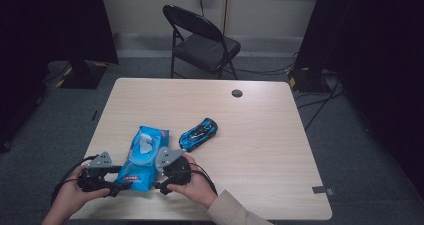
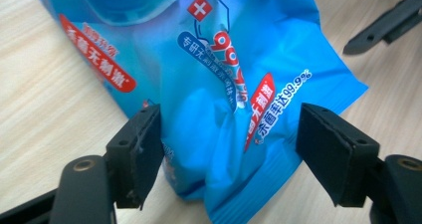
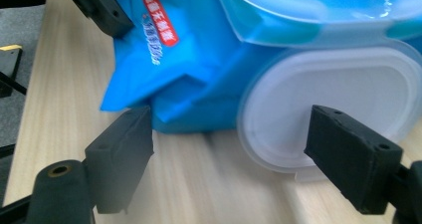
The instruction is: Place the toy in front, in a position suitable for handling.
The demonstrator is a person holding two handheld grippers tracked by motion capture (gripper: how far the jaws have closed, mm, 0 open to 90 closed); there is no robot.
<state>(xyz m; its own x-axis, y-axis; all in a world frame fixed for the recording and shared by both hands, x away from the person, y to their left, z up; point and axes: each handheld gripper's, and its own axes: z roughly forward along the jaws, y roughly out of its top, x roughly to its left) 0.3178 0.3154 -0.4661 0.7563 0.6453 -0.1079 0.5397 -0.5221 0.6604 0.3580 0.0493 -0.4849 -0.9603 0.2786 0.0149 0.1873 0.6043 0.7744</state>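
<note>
our left fingers [image 2: 149, 149] stand wide around the near end of the blue wipes pack [image 2: 224, 99]; one pad seems just at the crinkled wrapper, the other stands clear of it, so nothing is gripped. our right fingers [image 3: 124, 149] are spread wide too, low over the desk [image 3: 199, 184] beside the pack's white flip lid [image 3: 338, 99], with nothing between them. from above we see the pack [image 1: 145, 157] lying on the near left part of the desk [image 1: 260, 135], its lid open and a white wipe sticking up. our left gripper [image 1: 100, 177] sits at its near left corner and our right gripper [image 1: 170, 172] at its right side. a blue toy car [image 1: 199, 133] lies just right of the pack, apart from it. a black folding chair [image 1: 200, 40] stands beyond the desk.
</note>
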